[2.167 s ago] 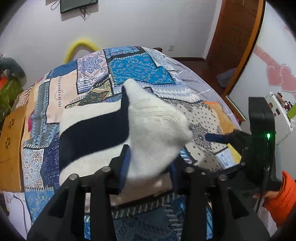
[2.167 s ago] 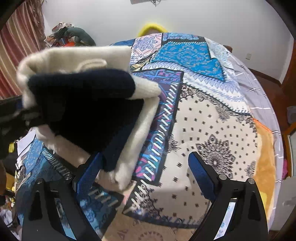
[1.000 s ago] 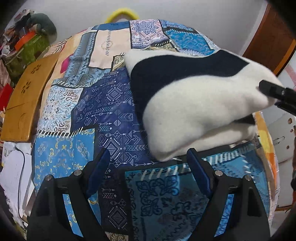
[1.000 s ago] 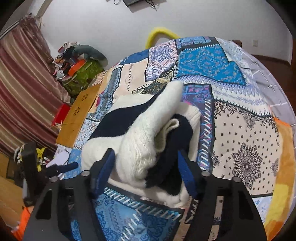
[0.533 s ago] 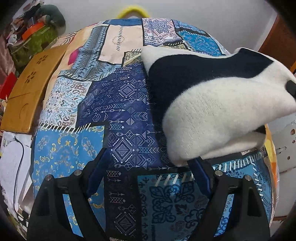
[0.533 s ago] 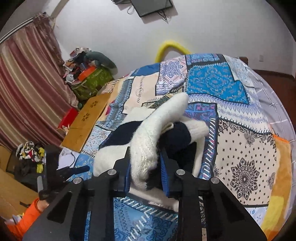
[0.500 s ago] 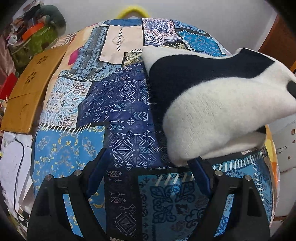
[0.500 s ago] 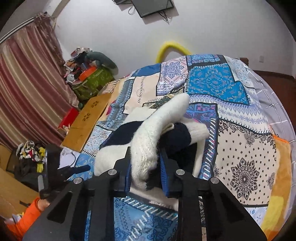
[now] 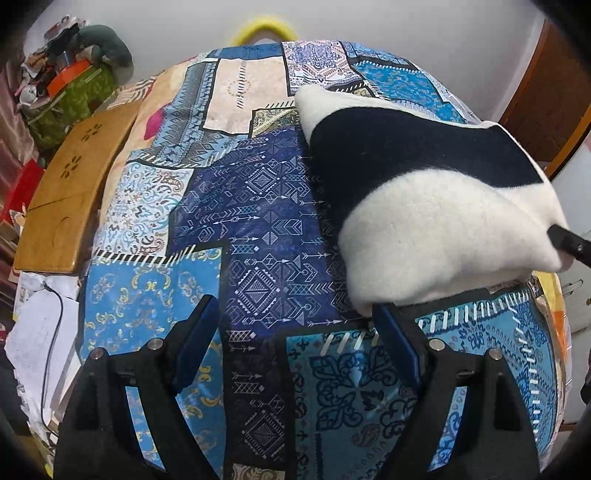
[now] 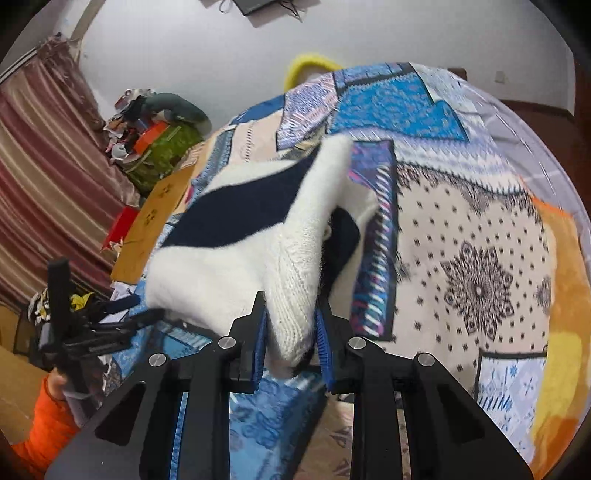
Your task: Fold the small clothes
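A folded white knit garment with a wide navy band (image 9: 436,206) lies on the patchwork bedspread (image 9: 258,221), right of centre in the left wrist view. My left gripper (image 9: 295,332) is open and empty, its right finger just below the garment's near edge. My right gripper (image 10: 290,332) is shut on the garment's white corner (image 10: 291,295) and holds it up off the bed. The right gripper's tip (image 9: 569,243) shows at the garment's right edge in the left wrist view. The left gripper (image 10: 92,325) shows at lower left in the right wrist view.
A wooden board (image 9: 70,195) lies along the bed's left side. Piled bags and boxes (image 10: 155,140) stand at the far left by a striped curtain (image 10: 40,177). A yellow hoop (image 9: 264,31) rises behind the bed. A wooden door (image 9: 546,103) is at the right.
My left gripper let go of the garment, opened and drew back to the left. My right gripper closed on the garment's white corner and is lifting it, dragging the garment rightwards.
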Motion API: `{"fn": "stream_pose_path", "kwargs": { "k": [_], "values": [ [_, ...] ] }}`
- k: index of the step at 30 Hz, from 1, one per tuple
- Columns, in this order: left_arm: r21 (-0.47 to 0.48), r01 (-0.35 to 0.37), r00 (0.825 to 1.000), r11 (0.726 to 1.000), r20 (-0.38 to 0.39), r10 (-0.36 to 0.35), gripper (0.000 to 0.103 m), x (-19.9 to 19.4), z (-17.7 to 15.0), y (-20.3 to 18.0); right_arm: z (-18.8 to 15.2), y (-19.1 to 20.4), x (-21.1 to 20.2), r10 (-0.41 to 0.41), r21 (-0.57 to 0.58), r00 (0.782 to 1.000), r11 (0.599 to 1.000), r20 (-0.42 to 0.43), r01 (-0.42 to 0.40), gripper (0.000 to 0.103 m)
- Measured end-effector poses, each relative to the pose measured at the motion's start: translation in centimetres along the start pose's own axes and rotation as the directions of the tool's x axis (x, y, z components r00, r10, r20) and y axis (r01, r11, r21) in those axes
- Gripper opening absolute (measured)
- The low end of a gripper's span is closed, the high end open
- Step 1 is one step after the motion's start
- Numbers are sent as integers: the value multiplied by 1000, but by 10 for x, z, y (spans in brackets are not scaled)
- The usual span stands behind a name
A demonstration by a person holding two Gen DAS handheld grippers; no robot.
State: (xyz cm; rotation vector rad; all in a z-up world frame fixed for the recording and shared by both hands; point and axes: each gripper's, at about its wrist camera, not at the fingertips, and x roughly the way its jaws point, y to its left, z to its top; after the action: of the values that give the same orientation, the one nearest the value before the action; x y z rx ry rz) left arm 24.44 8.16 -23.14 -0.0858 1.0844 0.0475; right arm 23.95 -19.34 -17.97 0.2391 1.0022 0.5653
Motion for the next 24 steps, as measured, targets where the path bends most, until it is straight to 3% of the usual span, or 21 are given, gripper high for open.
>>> {"fn": "stream_pose_path", "kwargs": {
  "k": [5, 12, 18, 24],
  "values": [
    [-4, 5, 1000, 1000, 28, -5, 84, -16, -1, 6, -3, 0, -3, -1, -11, 1000, 1000, 1, 1, 24],
    [34, -33, 992, 999, 127, 29, 84, -47, 13, 5, 2, 4, -10, -20, -35, 1000, 999, -8, 20, 28],
    [62, -19, 982, 998, 190, 7, 85, -58, 38, -4, 16, 11, -22, -59, -59, 997, 996, 44, 61, 50],
    [39, 35, 983, 999, 181, -41, 85, -45, 67, -8, 39, 11, -24, -95, -60, 990, 993, 102, 102, 76]
  ]
}}
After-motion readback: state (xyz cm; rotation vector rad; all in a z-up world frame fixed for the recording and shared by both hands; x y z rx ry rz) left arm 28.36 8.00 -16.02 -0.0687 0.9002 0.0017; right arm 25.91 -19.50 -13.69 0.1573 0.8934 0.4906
